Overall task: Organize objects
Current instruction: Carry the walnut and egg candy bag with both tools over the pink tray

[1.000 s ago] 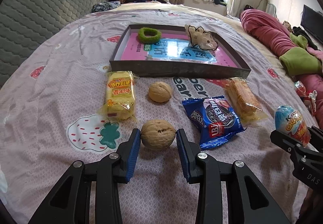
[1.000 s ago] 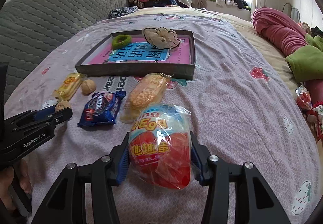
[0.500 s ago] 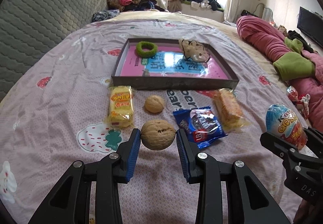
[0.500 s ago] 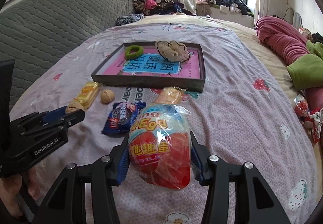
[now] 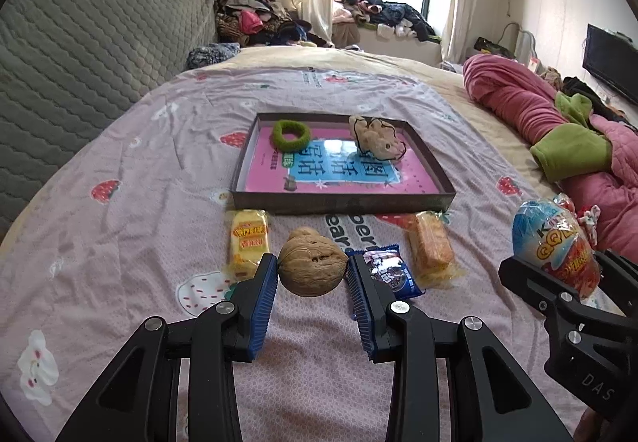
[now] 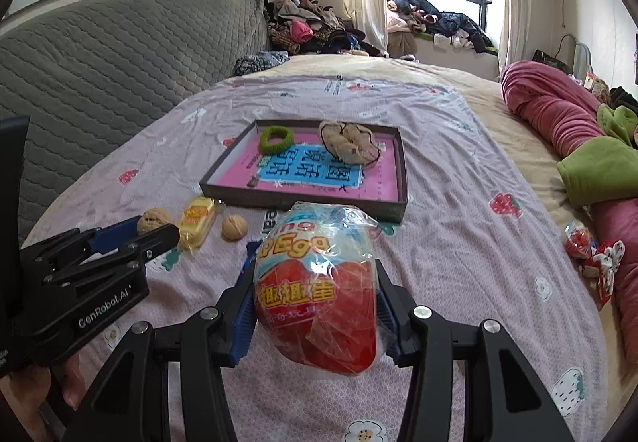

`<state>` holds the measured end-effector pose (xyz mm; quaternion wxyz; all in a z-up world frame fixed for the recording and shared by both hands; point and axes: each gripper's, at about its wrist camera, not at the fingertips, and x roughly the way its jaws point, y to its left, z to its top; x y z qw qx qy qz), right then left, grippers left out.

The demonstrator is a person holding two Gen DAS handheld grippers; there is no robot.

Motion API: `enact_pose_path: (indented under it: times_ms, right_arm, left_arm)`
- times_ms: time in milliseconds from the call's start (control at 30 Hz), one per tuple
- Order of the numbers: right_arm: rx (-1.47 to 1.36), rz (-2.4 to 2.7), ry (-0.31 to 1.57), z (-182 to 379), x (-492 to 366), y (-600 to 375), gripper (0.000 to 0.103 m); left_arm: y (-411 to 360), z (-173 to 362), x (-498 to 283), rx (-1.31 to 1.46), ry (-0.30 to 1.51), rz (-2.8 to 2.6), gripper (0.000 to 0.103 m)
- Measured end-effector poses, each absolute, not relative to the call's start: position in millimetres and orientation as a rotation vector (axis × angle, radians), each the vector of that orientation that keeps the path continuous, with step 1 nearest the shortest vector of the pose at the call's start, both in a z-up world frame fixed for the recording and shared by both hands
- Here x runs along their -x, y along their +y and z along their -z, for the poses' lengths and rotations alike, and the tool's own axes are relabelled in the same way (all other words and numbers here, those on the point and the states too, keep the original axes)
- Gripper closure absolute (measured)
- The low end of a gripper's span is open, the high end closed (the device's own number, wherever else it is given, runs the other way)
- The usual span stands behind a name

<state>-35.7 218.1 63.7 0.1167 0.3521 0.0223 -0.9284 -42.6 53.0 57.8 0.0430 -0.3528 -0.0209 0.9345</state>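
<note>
My left gripper (image 5: 312, 274) is clamped on a walnut (image 5: 311, 267), blue pads pressed to both sides, nut held clear above the bedsheet (image 5: 131, 242). My right gripper (image 6: 315, 306) is clamped on a wrapped toy egg (image 6: 317, 290) — red lower half, pale blue top, plastic wrapper crinkled around it, also off the sheet.

On the sheet below: a second walnut (image 6: 234, 226), a yellow snack pack (image 5: 248, 242), a blue cookie packet (image 5: 388, 272) and an orange wafer pack (image 5: 432, 248), all in a loose row just in front of the tray (image 5: 343, 201). The second walnut is mostly hidden behind the held one in the left view.

Tray contents — a green hair ring (image 5: 291, 134) at the far left corner, a beige scrunchie (image 5: 377, 139) to its right, both lying on a pink printed sheet.

Pink bedding (image 5: 530, 107) is bunched along the right edge of the bed.
</note>
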Motion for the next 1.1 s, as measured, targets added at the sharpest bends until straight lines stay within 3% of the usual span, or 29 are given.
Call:
enact_pose_path:
  times_ms: [1100]
  right_arm:
    - [-0.832, 2.773, 0.114, -137.5, 67.5, 214.3, 0.052]
  left_arm:
    - [66.7, -122.1, 69.7, 0.927, -0.035, -2.916, 0.065]
